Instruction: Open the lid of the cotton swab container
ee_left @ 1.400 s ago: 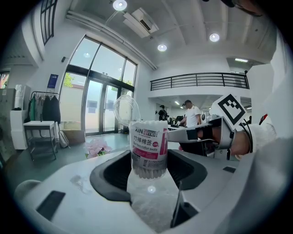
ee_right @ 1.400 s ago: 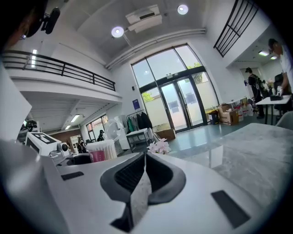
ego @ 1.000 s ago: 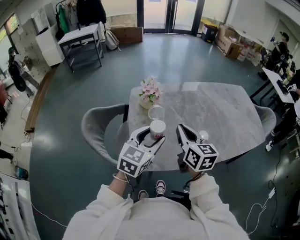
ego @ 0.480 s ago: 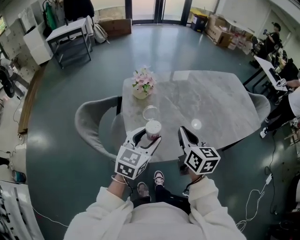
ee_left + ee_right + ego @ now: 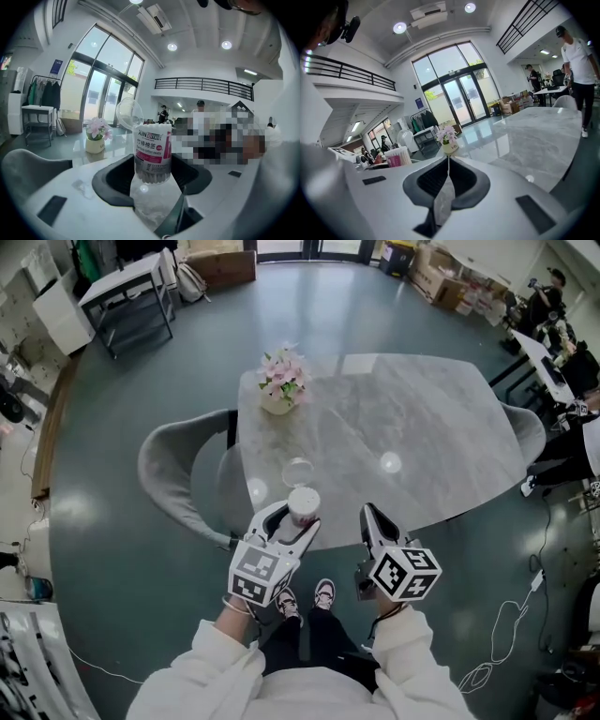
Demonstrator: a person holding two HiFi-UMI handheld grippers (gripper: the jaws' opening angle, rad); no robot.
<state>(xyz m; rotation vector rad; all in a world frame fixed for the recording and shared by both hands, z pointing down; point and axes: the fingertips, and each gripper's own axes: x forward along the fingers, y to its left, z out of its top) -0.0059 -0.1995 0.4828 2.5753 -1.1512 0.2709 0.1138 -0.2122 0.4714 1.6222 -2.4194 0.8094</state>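
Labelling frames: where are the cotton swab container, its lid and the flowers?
Cotton swab container [image 5: 152,152]: left gripper view, its printed label.
Lid [image 5: 128,114]: left gripper view, the clear disc.
Flowers [image 5: 284,369]: head view, the pink blossoms.

Head view: swab container [image 5: 303,503] btm hidden behind left gripper [image 5: 292,521] fingers [image 5: 310,530].

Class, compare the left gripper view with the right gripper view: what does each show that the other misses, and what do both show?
Left gripper view only: the left gripper with jaws clamped on the clear, pink-labelled cotton swab container. Right gripper view only: the right gripper, jaws shut on nothing. Both: that container, the cream pot of pink flowers and the grey marble table.
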